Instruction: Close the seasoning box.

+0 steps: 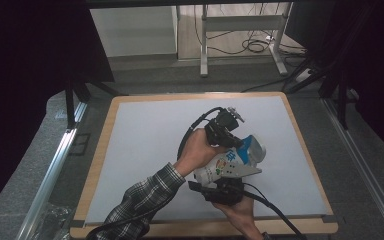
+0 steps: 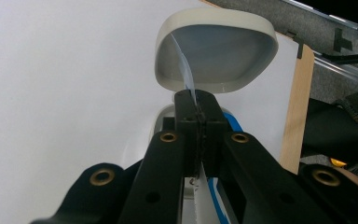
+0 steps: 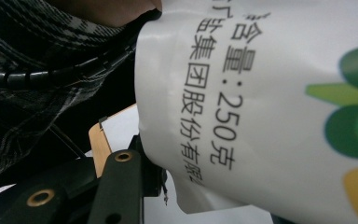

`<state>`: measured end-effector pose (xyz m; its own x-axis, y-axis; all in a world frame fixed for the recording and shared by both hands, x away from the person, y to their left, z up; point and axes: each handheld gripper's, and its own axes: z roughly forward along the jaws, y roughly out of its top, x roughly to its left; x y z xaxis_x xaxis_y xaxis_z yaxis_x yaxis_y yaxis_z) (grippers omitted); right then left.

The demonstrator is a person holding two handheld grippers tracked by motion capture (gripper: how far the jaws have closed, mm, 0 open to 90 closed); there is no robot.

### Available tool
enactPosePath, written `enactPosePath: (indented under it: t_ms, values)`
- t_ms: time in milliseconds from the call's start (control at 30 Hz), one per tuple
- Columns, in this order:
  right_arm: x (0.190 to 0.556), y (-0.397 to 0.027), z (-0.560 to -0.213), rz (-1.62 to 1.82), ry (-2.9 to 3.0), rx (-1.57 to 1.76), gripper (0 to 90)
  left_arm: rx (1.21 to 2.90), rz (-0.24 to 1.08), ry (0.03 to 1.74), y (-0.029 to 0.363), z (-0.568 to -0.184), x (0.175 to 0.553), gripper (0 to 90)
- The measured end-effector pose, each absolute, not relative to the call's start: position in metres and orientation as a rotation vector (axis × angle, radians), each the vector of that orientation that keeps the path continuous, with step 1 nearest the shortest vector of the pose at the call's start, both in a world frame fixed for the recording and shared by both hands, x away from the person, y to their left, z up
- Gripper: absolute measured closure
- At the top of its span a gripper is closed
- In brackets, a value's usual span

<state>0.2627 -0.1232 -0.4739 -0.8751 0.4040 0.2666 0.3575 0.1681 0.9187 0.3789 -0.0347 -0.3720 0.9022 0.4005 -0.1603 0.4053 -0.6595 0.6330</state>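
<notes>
A white pouch (image 1: 219, 166) with a blue top, green print and dark lettering is held above the white table mat (image 1: 145, 150) between both grippers. My left gripper (image 1: 231, 140) reaches down from the upper left and is shut on a thin clear edge of the pouch (image 2: 191, 88) at its top. Beyond those jaws a white bowl (image 2: 216, 51) rests on the mat. My right gripper (image 1: 225, 180) comes up from the front edge and grips the pouch's body (image 3: 261, 93); one black finger (image 3: 121, 182) presses its side, the other is hidden behind the pouch.
The mat has a wooden border (image 1: 100, 150). Metal rails (image 1: 55, 165) run along both sides. Behind the table stand a desk frame (image 1: 240, 22), floor cables and black stands (image 1: 72, 100). A plaid sleeve (image 1: 145, 200) crosses the front left.
</notes>
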Motion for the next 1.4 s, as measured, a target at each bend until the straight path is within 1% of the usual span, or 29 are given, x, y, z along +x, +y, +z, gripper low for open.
enactPosePath:
  t_ms: [1400]
  values:
    - [0.2628, -0.1238, -0.4733, 1.856, 2.369, 0.779, 59.5, 2.382, -0.016, 0.576, -0.0373, -0.3723, 0.3802, 89.2]
